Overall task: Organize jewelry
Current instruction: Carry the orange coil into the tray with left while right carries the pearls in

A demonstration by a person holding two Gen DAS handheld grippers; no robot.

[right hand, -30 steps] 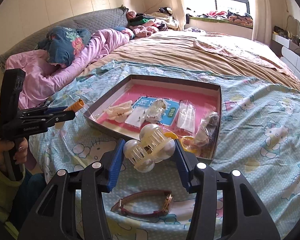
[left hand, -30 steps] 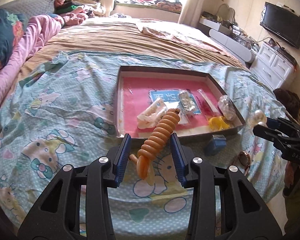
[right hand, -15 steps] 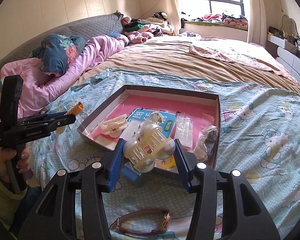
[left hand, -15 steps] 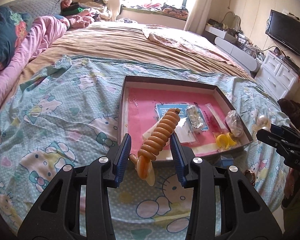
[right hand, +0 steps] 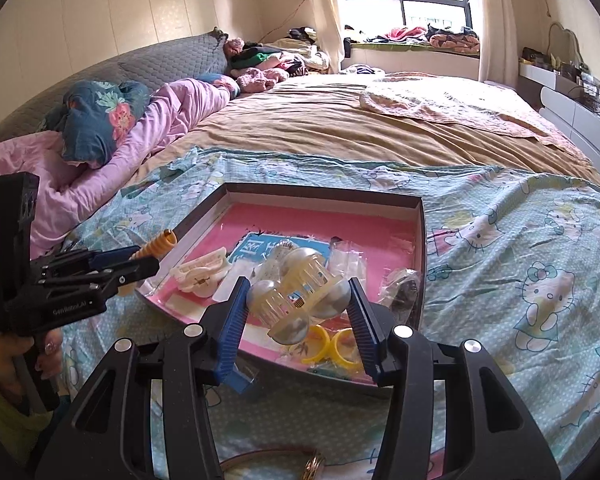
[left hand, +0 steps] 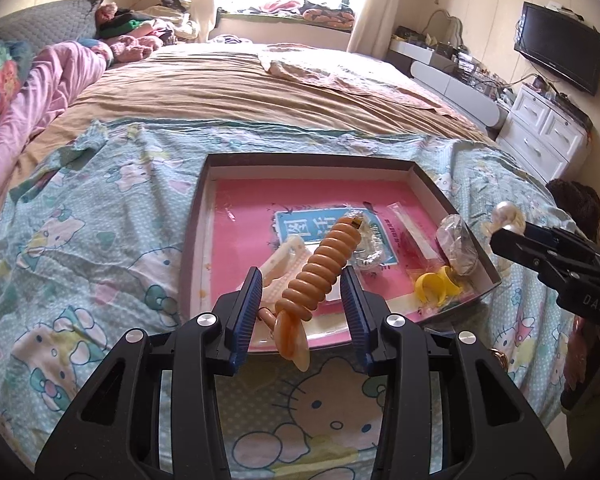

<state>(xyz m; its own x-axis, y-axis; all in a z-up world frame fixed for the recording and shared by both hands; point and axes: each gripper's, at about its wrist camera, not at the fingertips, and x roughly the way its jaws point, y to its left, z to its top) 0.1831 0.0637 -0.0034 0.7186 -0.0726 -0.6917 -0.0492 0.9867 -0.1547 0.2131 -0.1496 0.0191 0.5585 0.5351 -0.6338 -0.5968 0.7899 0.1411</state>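
A shallow dark-rimmed tray [left hand: 312,159] with a pink lining lies on the cartoon-cat bedspread. My left gripper [left hand: 300,276] is shut on an orange ribbed spiral hair clip [left hand: 328,260], which sticks forward over the tray's near edge. My right gripper [right hand: 298,284] is shut on a cream claw clip with pearl balls [right hand: 300,296], held above the tray's near right part. In the right wrist view the left gripper [right hand: 146,262] and the orange clip [right hand: 162,242] hang at the tray's left side. In the left wrist view the right gripper [left hand: 500,236] shows with the pearl clip [left hand: 508,216].
In the tray [right hand: 324,192] lie a cream claw clip [right hand: 200,272], a blue card [left hand: 300,226], clear plastic bags [left hand: 456,240] and yellow rings [right hand: 332,346]. A brown-strapped watch [right hand: 312,462] and a small blue box [right hand: 240,380] lie on the bedspread near me. Pink quilt at left, white drawers [left hand: 540,136] at right.
Both grippers have moved forward to the tray and now hang over its near edge, each still holding its clip. The watch has slid to the bottom of the right wrist view.
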